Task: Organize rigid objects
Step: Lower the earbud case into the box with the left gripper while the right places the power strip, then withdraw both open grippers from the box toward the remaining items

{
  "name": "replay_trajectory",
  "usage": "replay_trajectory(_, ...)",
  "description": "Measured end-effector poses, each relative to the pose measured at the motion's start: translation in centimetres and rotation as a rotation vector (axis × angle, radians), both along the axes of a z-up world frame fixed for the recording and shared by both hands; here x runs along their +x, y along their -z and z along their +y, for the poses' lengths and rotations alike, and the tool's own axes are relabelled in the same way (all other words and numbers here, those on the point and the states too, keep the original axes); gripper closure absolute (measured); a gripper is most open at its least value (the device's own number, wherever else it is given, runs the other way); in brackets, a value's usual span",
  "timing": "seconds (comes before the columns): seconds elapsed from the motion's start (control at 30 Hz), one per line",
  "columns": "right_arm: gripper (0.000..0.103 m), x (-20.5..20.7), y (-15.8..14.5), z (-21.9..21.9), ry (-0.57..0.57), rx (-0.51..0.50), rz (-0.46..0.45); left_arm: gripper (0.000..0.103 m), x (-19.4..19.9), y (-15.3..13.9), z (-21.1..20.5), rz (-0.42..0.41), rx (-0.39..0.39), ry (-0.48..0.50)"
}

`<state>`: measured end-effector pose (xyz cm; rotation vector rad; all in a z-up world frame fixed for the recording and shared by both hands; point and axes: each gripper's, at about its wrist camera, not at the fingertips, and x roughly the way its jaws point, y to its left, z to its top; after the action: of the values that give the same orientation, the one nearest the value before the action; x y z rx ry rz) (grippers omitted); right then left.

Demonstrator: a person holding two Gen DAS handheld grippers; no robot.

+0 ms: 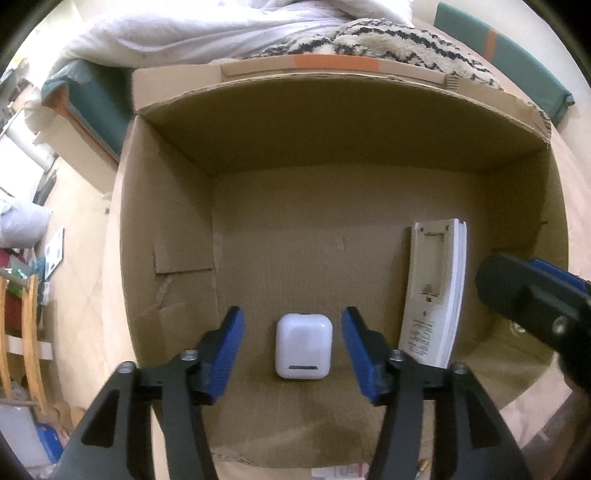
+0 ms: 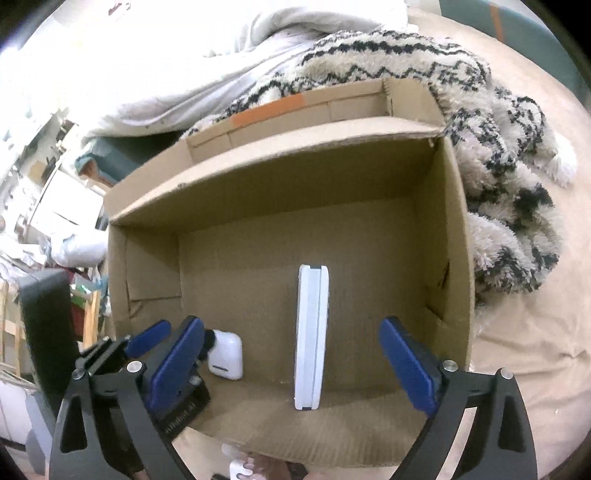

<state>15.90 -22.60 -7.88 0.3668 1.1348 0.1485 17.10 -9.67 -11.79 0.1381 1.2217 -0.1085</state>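
An open cardboard box [image 1: 332,236] sits on a beige bed [image 2: 524,332], with a white duvet [image 1: 221,33] and a shaggy black-and-cream blanket [image 2: 509,192] heaped beyond its far wall; cluttered shelves show at the left edge of the room.

On the box floor, a white remote [image 1: 434,291] stands on its long edge at the right, its long axis running near to far and its battery-cover back facing left. A small white earbud case [image 1: 303,347] lies flat near the front, left of the remote and apart from it, hinge side nearest.

The left gripper [image 1: 291,325] has its jaws apart, flanking the case without touching it. The right gripper [image 2: 291,336] has its jaws wide apart on either side of the remote, holding nothing.
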Motion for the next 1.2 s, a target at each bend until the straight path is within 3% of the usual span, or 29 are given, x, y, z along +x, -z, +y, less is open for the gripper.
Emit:
replay_trajectory(0.07,0.000,0.0,-0.3,-0.1,0.006,0.008,-0.010,0.039,-0.1,-0.2,-0.1,0.000,-0.007,-0.002)
replay_trajectory(0.4,0.000,-0.5,-1.2,-0.4,0.011,-0.020,-0.028,0.039,-0.4,-1.8,1.1,-0.025,-0.032,-0.025)
replay_trajectory(0.77,0.000,-2.5,-4.3,-0.6,0.013,-0.029,-0.079,0.039,-1.5,-5.9,3.1,-0.080,-0.059,-0.044)
replay_trajectory(1.2,0.000,-6.7,-5.7,1.0,-0.059,-0.103,-0.094,0.039,-6.9,-7.6,6.6,-0.093,-0.072,-0.101)
